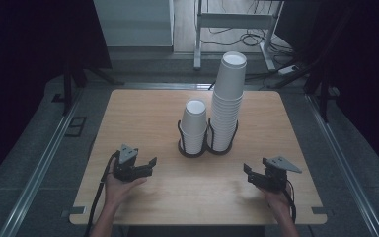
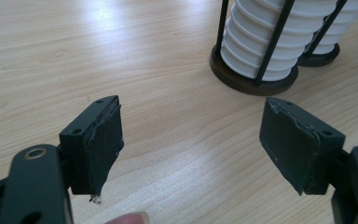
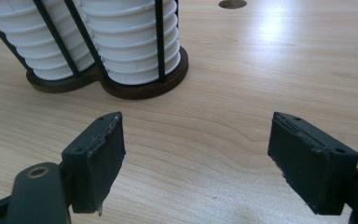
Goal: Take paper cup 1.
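Observation:
Two stacks of white paper cups stand in black wire holders at the middle of the wooden table [image 1: 138,113]: a short stack [image 1: 194,126] on the left and a tall stack [image 1: 228,94] on the right. My left gripper [image 1: 148,165] rests near the front left, held by a hand and pointing toward the holders. Its jaws stand wide apart with nothing between them [image 2: 191,121], and the nearer holder [image 2: 261,51] lies ahead to the right. My right gripper [image 1: 249,173] sits at the front right, also open and empty [image 3: 196,135], with the holders [image 3: 126,46] ahead to its left.
Bare wood lies between each gripper and the holders' dark round bases [image 3: 144,86]. A small round hole [image 3: 232,3] marks the table farther off. Beyond the far edge stand a white desk frame [image 1: 232,22] and floor cables [image 1: 251,37]; dark curtains flank both sides.

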`<move>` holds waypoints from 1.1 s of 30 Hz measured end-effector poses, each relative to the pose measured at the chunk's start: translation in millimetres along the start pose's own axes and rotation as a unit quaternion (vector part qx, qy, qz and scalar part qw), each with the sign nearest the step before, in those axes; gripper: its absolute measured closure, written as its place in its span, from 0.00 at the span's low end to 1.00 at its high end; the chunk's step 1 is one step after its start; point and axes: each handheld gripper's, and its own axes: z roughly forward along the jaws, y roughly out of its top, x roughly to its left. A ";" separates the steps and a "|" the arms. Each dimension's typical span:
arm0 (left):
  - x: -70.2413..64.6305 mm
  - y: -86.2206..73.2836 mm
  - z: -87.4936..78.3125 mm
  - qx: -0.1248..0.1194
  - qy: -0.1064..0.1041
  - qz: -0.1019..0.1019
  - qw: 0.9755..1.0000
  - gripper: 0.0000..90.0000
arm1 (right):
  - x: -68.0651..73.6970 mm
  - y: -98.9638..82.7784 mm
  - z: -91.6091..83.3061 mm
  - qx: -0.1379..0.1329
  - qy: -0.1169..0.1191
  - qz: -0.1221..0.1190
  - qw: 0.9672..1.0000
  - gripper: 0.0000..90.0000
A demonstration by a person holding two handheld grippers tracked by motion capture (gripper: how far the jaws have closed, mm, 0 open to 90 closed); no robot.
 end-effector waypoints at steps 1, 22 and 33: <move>0.4 -0.1 -0.8 0.002 0.002 -0.003 1.000 0.25 | 0.7 -0.1 0.4 0.000 0.003 -0.004 1.000 0.21; 6.5 -6.0 -16.3 -0.018 -0.009 0.003 1.000 0.27 | 2.9 -0.9 0.8 0.010 0.011 -0.023 1.000 0.24; -2.7 13.1 -19.9 -0.038 -0.073 0.006 0.997 0.21 | -0.1 3.2 -0.9 0.002 0.019 -0.019 1.000 0.25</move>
